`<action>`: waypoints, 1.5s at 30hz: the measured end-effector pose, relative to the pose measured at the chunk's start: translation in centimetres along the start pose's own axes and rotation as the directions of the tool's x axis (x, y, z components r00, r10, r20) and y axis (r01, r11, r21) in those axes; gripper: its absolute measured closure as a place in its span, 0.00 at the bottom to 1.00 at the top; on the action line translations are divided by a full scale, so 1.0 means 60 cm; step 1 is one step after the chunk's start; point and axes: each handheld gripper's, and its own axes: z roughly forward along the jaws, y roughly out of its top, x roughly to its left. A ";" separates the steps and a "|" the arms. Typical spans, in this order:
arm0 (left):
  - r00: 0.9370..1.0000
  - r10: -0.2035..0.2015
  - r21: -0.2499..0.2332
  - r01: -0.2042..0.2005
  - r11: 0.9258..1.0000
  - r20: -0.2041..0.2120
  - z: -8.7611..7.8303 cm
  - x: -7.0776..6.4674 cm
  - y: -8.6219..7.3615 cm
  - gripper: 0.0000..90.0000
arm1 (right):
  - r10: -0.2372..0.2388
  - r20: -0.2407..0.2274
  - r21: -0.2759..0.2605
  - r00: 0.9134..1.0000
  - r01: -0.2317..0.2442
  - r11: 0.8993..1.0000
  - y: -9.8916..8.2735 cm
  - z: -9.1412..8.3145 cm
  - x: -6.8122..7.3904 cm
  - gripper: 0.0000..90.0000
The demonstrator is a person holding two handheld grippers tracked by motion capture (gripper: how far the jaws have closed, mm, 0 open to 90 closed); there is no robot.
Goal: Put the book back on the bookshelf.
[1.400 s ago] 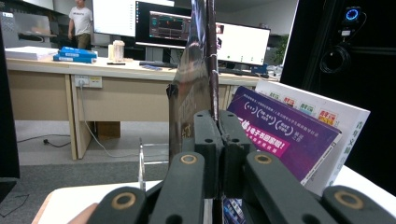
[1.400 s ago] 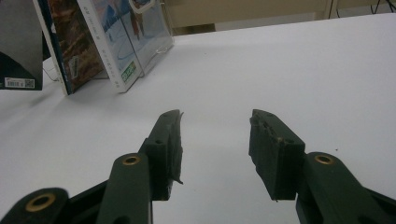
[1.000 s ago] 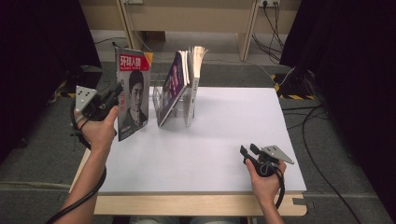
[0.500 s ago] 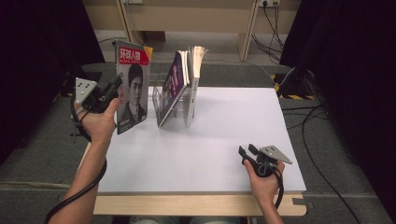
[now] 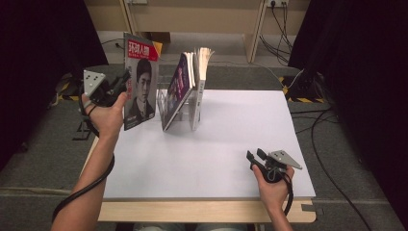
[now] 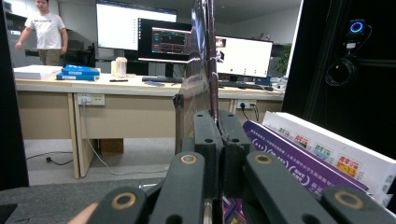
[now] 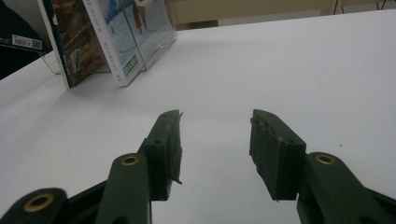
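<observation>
Your left tool (image 5: 126, 81) pinches the magazine (image 5: 140, 79) by its edge; it could sag and slip; right tool (image 5: 255, 155) gapes empty

The left gripper (image 6: 216, 122) has its two black jaws pressed together on a thin magazine (image 6: 201, 56), seen edge-on and rising upright to the top of the view. Low at the right, a purple book (image 6: 299, 163) and a white book (image 6: 334, 151) lean side by side. Beyond stands a desk (image 6: 93, 86) with monitors (image 6: 170, 41), blue books (image 6: 77, 73) and a person (image 6: 45, 30).
</observation>
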 end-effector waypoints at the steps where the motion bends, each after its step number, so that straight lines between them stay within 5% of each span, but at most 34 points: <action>1: 1.000 0.001 -0.001 -0.001 1.000 -0.001 0.003 0.000 0.002 0.97 | -0.001 0.000 0.000 1.000 0.001 1.000 0.000 0.000 0.000 0.59; 11: 1.000 0.025 -0.019 -0.025 1.000 -0.010 0.041 0.006 0.021 0.97 | -0.004 -0.005 0.009 1.000 0.004 1.000 -0.001 0.002 0.001 0.59; 23: 0.999 0.027 0.005 -0.027 1.000 -0.047 0.087 0.033 0.001 0.97 | -0.008 -0.011 0.010 1.000 0.008 1.000 -0.002 0.003 0.000 0.59; 32: 0.998 0.003 0.067 0.002 0.998 -0.062 0.078 0.052 -0.074 0.97 | -0.006 -0.021 0.023 1.000 0.007 1.000 -0.004 0.005 0.003 0.59; 38: 0.998 -0.037 0.065 0.040 0.997 -0.040 0.058 0.054 -0.083 0.97 | -0.005 -0.024 0.027 1.000 0.006 1.000 -0.004 0.005 0.004 0.59; 42: 0.994 -0.099 0.097 0.103 0.990 -0.042 0.047 0.061 -0.095 0.96 | -0.008 -0.029 0.029 1.000 0.009 1.000 -0.005 0.006 0.004 0.59; 45: 0.993 -0.103 0.122 0.108 0.987 -0.051 0.038 0.062 -0.110 0.96 | 0.000 -0.032 0.030 0.999 0.001 1.000 -0.004 0.005 0.005 0.59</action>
